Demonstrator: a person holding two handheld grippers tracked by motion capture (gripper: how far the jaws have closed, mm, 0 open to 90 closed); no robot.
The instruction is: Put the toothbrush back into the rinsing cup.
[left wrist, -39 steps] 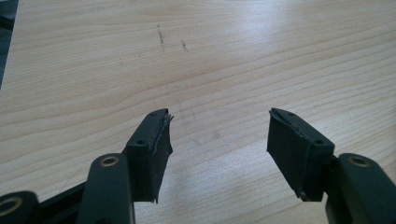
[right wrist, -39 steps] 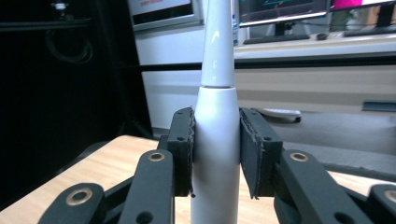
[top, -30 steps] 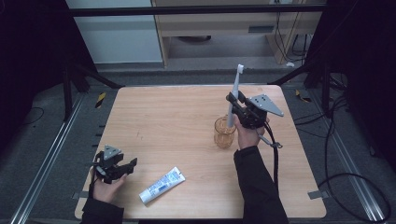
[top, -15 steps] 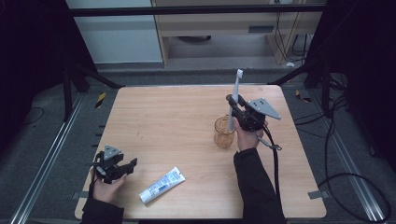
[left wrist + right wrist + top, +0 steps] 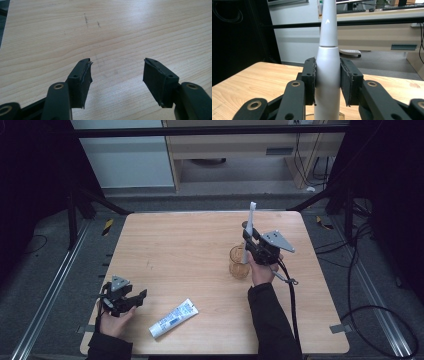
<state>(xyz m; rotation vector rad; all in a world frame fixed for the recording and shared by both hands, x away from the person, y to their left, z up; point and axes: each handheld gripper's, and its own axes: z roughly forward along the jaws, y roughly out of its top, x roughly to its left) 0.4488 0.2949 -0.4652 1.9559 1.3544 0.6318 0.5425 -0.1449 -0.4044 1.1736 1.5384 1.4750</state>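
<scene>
A white electric toothbrush (image 5: 249,223) stands upright with its lower end in a clear amber cup (image 5: 239,263) right of the table's middle. My right gripper (image 5: 248,242) is shut on the toothbrush's handle (image 5: 327,75), just above the cup's rim (image 5: 340,115). My left gripper (image 5: 139,296) rests open near the table's front left corner, its jaws (image 5: 116,77) wide apart over bare wood with nothing between them. A white and blue toothpaste tube (image 5: 173,318) lies flat on the table just right of the left gripper.
The wooden table (image 5: 180,250) has open room across its middle and back. A black frame bar (image 5: 210,130) crosses behind it. Cables (image 5: 350,310) lie on the floor to the right, and one trails from the right gripper along the forearm.
The right gripper with the toothbrush has come a little lower toward the cup. The left gripper and the tube have stayed put.
</scene>
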